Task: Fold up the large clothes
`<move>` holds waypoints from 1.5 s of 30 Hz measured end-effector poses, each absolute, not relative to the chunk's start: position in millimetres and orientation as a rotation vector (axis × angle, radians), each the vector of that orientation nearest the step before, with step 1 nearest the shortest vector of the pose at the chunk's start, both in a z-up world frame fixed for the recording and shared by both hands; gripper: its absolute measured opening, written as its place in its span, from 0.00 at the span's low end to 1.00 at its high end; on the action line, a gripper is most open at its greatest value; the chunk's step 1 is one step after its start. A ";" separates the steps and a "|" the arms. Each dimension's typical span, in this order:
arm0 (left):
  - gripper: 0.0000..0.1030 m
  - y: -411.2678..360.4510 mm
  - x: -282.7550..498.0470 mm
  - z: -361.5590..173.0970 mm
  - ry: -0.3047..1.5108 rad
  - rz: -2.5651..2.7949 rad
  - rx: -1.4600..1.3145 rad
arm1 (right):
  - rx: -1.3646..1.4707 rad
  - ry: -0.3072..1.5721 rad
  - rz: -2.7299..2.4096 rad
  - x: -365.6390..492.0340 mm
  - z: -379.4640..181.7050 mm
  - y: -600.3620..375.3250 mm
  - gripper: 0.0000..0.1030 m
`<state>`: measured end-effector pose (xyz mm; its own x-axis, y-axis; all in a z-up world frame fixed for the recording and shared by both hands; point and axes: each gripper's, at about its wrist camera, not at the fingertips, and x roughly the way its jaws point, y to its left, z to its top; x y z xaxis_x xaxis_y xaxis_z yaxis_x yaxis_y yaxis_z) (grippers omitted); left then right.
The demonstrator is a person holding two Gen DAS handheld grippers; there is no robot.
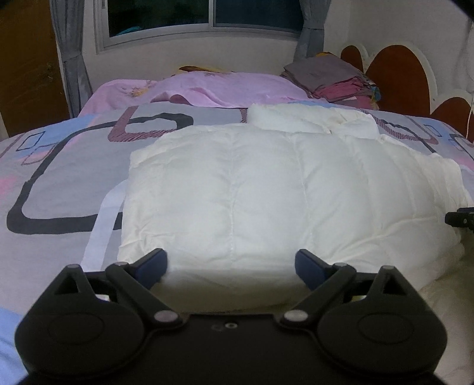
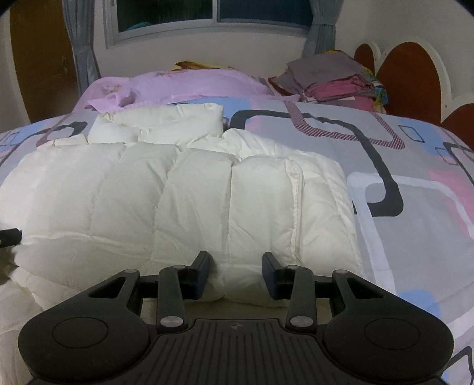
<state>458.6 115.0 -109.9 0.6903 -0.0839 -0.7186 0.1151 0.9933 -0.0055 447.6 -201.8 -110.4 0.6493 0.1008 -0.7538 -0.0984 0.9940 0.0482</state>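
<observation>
A white quilted jacket [image 1: 251,189] lies folded into a thick pad on the bed, its rolled collar end [image 1: 311,118] farthest from me. My left gripper [image 1: 231,260] stands open at the near edge, its blue pads [image 1: 154,263] wide apart and the edge lying loose between them. In the right wrist view the same jacket [image 2: 177,192] fills the middle. My right gripper [image 2: 237,266] is shut on a puffy fold of the jacket's near edge. The right gripper's tip [image 1: 460,219] shows at the right border of the left wrist view.
The bed has a grey, blue and pink patterned cover [image 2: 414,207]. A pink blanket [image 1: 225,86] lies bunched at the far side. A stack of folded clothes [image 2: 331,80] sits by the brown-and-white headboard [image 2: 411,71]. Behind are a window [image 1: 204,14], grey curtains and a wooden door [image 1: 26,68].
</observation>
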 end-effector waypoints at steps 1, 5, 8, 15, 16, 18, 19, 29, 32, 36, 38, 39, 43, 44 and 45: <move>0.93 115.6 458.6 -111.5 0.801 -0.116 0.041 | 0.002 0.856 0.116 447.2 -111.5 -202.1 0.37; 0.93 117.2 459.2 -116.8 0.805 -0.129 0.045 | -0.001 0.851 0.116 445.6 -118.1 -201.7 0.37; 0.93 116.3 459.8 -116.7 0.813 -0.132 0.052 | 0.002 0.853 0.100 445.7 -120.1 -198.5 0.37; 0.97 115.1 457.1 -106.0 0.835 -0.114 0.077 | -0.014 0.842 0.073 439.7 -102.0 -195.4 0.47; 1.00 115.3 452.7 -100.8 0.826 -0.101 0.090 | -0.008 0.797 0.070 431.1 -95.0 -195.7 0.79; 1.00 117.5 439.4 -92.2 0.797 -0.084 0.114 | 0.024 0.728 0.096 414.4 -83.9 -200.3 0.91; 1.00 119.1 433.7 -89.5 0.793 -0.082 0.118 | 0.049 0.734 0.102 408.9 -80.9 -204.2 0.91; 1.00 139.8 350.6 -70.5 0.769 -0.007 0.120 | 0.203 0.712 0.074 329.4 -57.0 -273.5 0.80; 0.98 143.6 321.4 -68.1 0.772 0.013 0.111 | 0.226 0.711 0.057 295.9 -52.9 -293.8 0.77; 0.94 153.6 276.7 -66.6 0.770 0.031 0.083 | 0.239 0.742 0.068 248.3 -55.8 -318.2 0.60; 0.93 161.3 254.6 -69.1 0.784 0.045 0.059 | 0.249 0.755 0.070 225.3 -59.3 -329.2 0.60; 0.91 165.6 245.0 -70.7 0.792 0.046 0.041 | 0.254 0.762 0.071 215.7 -61.1 -334.0 0.60; 0.90 180.4 208.8 -76.6 0.814 0.046 -0.029 | 0.302 0.789 0.073 177.9 -70.6 -356.0 0.60; 0.89 184.1 200.3 -77.9 0.819 0.036 -0.055 | 0.318 0.800 0.075 170.0 -73.5 -361.0 0.60; 0.87 187.3 194.4 -79.2 0.826 0.026 -0.080 | 0.335 0.811 0.079 166.1 -75.5 -365.5 0.60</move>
<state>194.4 187.3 -79.2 0.6776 -0.0086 -0.7354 -0.0541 0.9966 -0.0614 166.1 -365.5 -75.5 0.6890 0.1966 -0.6976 0.0580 0.9445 0.3234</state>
